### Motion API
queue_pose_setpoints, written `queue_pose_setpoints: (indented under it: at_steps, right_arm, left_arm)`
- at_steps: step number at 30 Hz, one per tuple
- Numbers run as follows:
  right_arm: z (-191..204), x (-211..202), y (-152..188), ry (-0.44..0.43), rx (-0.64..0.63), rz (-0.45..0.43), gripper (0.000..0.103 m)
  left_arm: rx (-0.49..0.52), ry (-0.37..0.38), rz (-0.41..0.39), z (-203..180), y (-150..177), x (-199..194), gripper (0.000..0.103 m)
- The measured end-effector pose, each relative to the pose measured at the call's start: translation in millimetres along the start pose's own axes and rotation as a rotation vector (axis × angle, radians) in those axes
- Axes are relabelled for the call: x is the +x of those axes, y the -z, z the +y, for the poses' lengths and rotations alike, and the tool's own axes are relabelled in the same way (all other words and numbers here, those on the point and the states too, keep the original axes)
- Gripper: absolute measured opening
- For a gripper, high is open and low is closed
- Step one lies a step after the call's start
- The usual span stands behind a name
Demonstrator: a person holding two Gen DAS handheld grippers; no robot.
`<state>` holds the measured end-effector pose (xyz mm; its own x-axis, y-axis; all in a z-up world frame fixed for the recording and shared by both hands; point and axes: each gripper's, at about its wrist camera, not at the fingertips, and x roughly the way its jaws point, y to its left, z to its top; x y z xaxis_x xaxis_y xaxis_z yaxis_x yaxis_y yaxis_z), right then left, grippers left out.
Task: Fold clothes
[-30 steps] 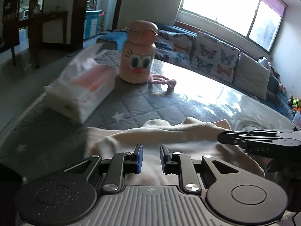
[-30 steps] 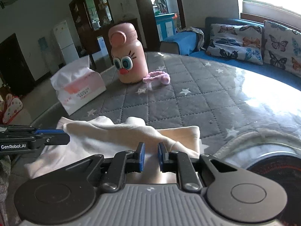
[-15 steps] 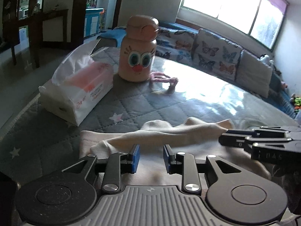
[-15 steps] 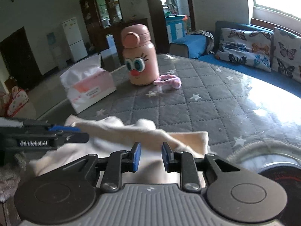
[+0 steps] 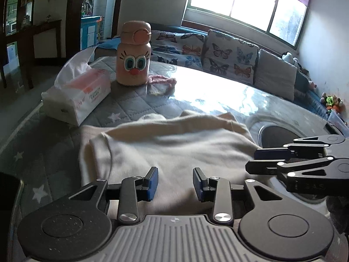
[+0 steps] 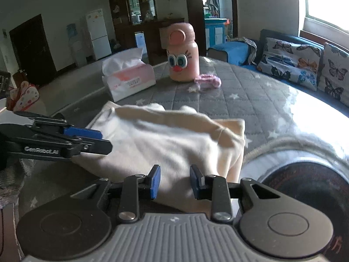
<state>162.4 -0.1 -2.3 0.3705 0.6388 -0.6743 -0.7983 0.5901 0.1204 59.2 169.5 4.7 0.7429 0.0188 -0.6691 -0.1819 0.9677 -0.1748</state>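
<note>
A cream garment (image 5: 174,144) lies folded on the grey quilted table cover; it also shows in the right wrist view (image 6: 170,139). My left gripper (image 5: 175,182) is open and empty, just above the garment's near edge. My right gripper (image 6: 174,180) is open and empty over the garment's near right part. Each gripper shows from the side in the other's view: the right one (image 5: 257,160) at the garment's right edge, the left one (image 6: 102,140) at its left edge.
A pink cartoon-face bottle (image 5: 134,54) and a tissue pack (image 5: 78,96) stand at the far side of the table, with a pink hair tie (image 5: 162,80) beside the bottle. A dark round inset (image 6: 305,187) lies to the right. A sofa with butterfly cushions (image 5: 229,54) is behind.
Both grippers opened their jaws, let go of the garment and pulled back toward me. The garment now lies flat in its fold.
</note>
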Motion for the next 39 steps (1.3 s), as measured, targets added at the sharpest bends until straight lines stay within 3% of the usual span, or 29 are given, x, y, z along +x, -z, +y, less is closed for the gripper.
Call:
queue_pose_setpoints:
  at_steps: [6,9,11,18,25,29,34,39]
  right_arm:
    - [-1.6,0.5,3.7,0.003,0.021,-0.007,0.03]
    - [0.6,-9.6,4.4,-0.005,0.016,-0.023,0.042]
    - [2.4,-17.7,6.8,0.003,0.005,-0.033,0.045]
    - [-0.6,-35.9,22.4,0.033,0.018,-0.02,0.054]
    - [-5.4,-50.4,39.9,0.064,0.05,-0.011,0.082]
    - [-6.0,-57.8,51.4,0.071,0.072,-0.012,0.087]
    - [-8.8,-69.9,64.8,0.086,0.095,-0.02,0.089]
    - [-13.4,-81.9,76.2,0.111,0.111,-0.02,0.094]
  left_arm:
    - [0.014,-0.027,-0.003,-2.5,4.8,2.6,0.039]
    - [0.023,-0.017,-0.02,-6.0,2.5,-5.0,0.041]
    - [0.029,-0.011,-0.027,-9.6,2.9,-9.3,0.048]
    - [0.029,0.001,-0.009,-19.8,16.1,-15.4,0.058]
    - [0.032,0.001,0.005,-27.7,28.4,-24.9,0.08]
    - [0.025,0.001,0.027,-33.1,37.7,-25.6,0.092]
    - [0.019,-0.004,0.047,-39.0,45.8,-25.8,0.101]
    - [0.022,-0.02,0.064,-45.6,50.0,-24.8,0.103]
